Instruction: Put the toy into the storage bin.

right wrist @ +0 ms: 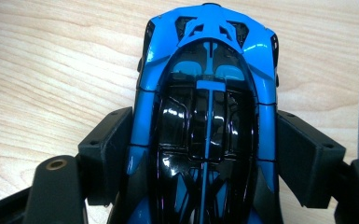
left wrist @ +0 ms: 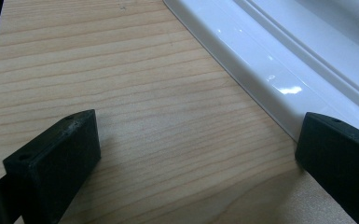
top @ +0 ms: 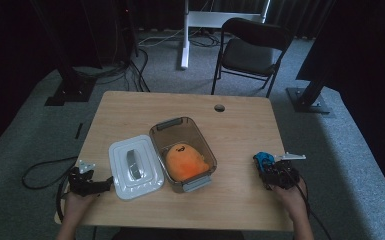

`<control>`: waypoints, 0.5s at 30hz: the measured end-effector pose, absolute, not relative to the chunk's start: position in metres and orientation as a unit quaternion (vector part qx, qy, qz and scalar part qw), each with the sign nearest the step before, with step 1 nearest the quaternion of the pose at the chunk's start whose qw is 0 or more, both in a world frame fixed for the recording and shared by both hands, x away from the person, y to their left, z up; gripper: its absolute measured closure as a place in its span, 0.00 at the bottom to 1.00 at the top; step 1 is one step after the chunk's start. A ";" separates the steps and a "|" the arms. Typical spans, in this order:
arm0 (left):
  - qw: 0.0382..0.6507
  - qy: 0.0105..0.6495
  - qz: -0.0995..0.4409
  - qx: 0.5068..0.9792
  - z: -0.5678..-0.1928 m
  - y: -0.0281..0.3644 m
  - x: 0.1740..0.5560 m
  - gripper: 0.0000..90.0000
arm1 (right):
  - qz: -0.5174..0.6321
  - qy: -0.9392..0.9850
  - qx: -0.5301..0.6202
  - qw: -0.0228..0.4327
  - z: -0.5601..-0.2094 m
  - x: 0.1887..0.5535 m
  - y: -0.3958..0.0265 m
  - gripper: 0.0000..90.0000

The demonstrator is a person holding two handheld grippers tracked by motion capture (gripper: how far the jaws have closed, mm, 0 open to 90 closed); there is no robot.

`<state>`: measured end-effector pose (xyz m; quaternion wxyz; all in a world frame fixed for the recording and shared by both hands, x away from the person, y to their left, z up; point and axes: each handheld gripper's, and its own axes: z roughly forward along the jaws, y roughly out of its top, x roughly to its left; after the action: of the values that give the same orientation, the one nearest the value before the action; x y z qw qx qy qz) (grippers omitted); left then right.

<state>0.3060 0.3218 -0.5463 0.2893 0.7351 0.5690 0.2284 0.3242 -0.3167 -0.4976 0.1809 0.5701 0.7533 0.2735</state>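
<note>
Sitting between the right hand-held gripper's (right wrist: 205,154) pressing pads, gripped: blue toy car (right wrist: 207,93).

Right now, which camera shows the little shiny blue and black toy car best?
The right gripper view: the shiny blue and black toy car sits close up between the right gripper pads, roof and windows clear. The high view shows it as a small blue spot near the table's right edge.
</note>
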 end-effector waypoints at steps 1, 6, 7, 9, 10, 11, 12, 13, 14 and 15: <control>0.289 0.569 0.228 0.736 -0.546 0.322 0.306 0.00 | 0.275 0.751 0.571 0.183 -0.496 0.324 -0.317 0.28; 0.289 0.569 0.228 0.736 -0.546 0.322 0.306 0.00 | 0.279 0.754 0.564 0.188 -0.488 0.327 -0.315 0.28; 0.289 0.569 0.228 0.736 -0.546 0.322 0.306 0.00 | 0.281 0.753 0.564 0.190 -0.486 0.327 -0.315 0.28; 0.288 0.569 0.228 0.736 -0.546 0.322 0.306 0.00 | 0.283 0.755 0.560 0.191 -0.482 0.328 -0.314 0.28; 0.288 0.569 0.228 0.736 -0.546 0.322 0.306 0.00 | 0.285 0.754 0.559 0.194 -0.481 0.328 -0.314 0.28; 0.288 0.569 0.229 0.735 -0.546 0.322 0.306 0.00 | 0.286 0.754 0.559 0.195 -0.479 0.329 -0.313 0.28; 0.288 0.569 0.229 0.735 -0.546 0.322 0.306 0.00 | 0.289 0.753 0.559 0.194 -0.477 0.329 -0.313 0.28; 0.289 0.569 0.229 0.735 -0.546 0.322 0.306 0.00 | 0.291 0.752 0.558 0.197 -0.476 0.329 -0.312 0.28; 0.288 0.569 0.229 0.736 -0.546 0.322 0.306 0.00 | 0.293 0.752 0.557 0.197 -0.474 0.329 -0.311 0.28; 0.289 0.569 0.229 0.735 -0.546 0.322 0.306 0.00 | 0.295 0.752 0.556 0.196 -0.473 0.330 -0.311 0.28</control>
<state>0.3059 0.3218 -0.5463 0.2886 0.7354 0.5689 0.2286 0.3298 -0.3105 -0.4727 0.1957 0.5559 0.7521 0.2949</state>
